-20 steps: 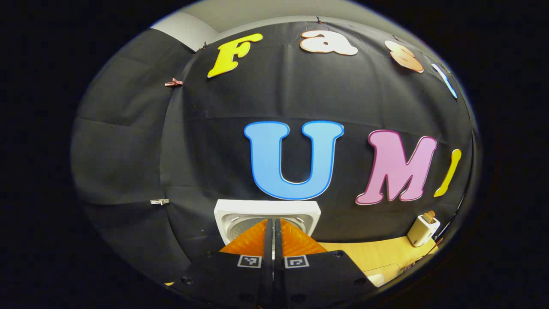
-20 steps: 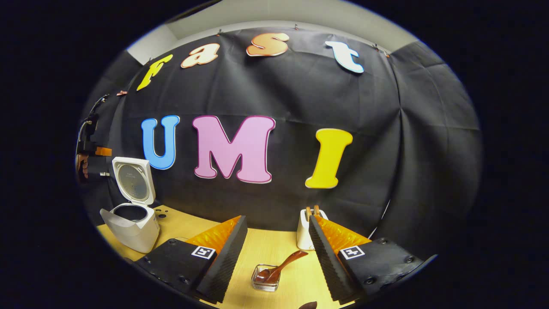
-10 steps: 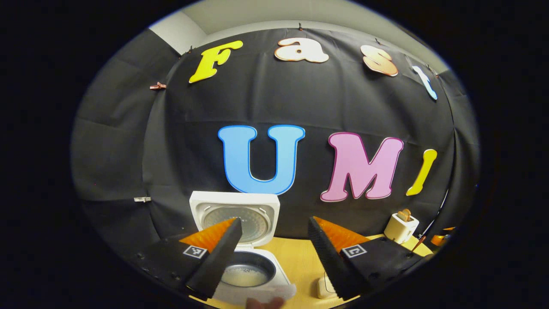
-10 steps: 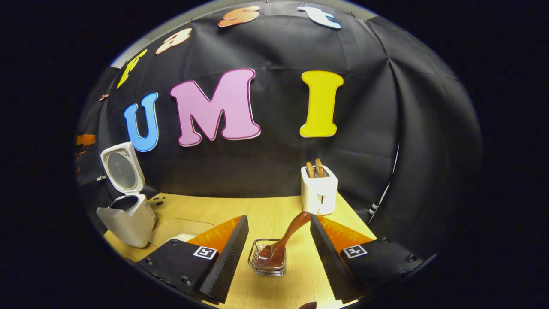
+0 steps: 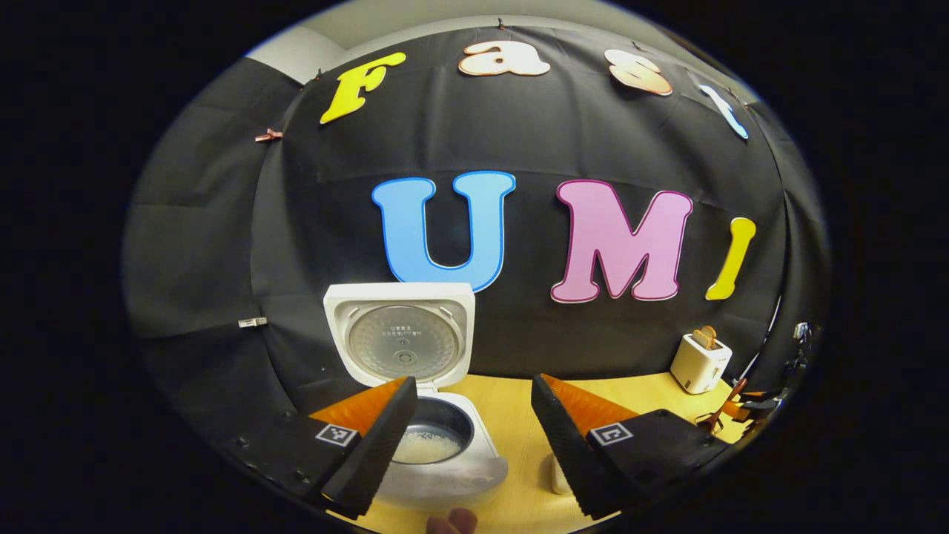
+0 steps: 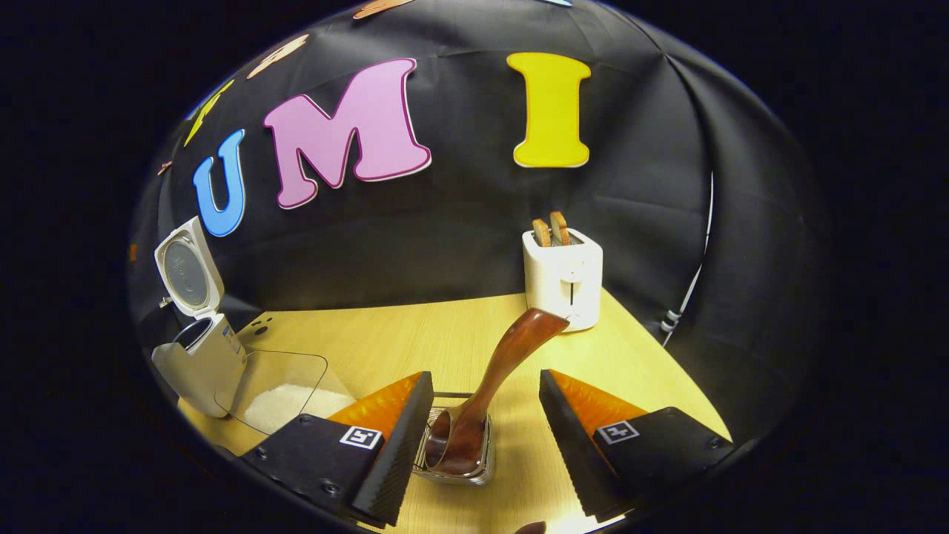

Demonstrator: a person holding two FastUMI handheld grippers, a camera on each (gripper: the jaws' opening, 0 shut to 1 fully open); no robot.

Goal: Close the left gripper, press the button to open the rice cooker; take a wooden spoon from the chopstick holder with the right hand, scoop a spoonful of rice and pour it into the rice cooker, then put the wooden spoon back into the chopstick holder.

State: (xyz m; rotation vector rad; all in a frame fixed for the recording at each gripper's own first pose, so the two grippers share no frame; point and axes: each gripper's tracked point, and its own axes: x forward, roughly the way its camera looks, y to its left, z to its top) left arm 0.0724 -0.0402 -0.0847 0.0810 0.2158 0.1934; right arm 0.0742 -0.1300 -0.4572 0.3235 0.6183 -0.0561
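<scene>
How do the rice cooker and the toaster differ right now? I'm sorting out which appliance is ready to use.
The rice cooker has its lid swung upright and open, showing the pot inside; the toaster has no lid, only top slots. The rice cooker's pot holds some white rice; the toaster holds two bread slices sticking up. Both are white and stand on the wooden table.

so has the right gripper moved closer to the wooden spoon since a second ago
Yes. The right gripper has moved forward and down: the wooden spoon and toaster loom larger.
</scene>
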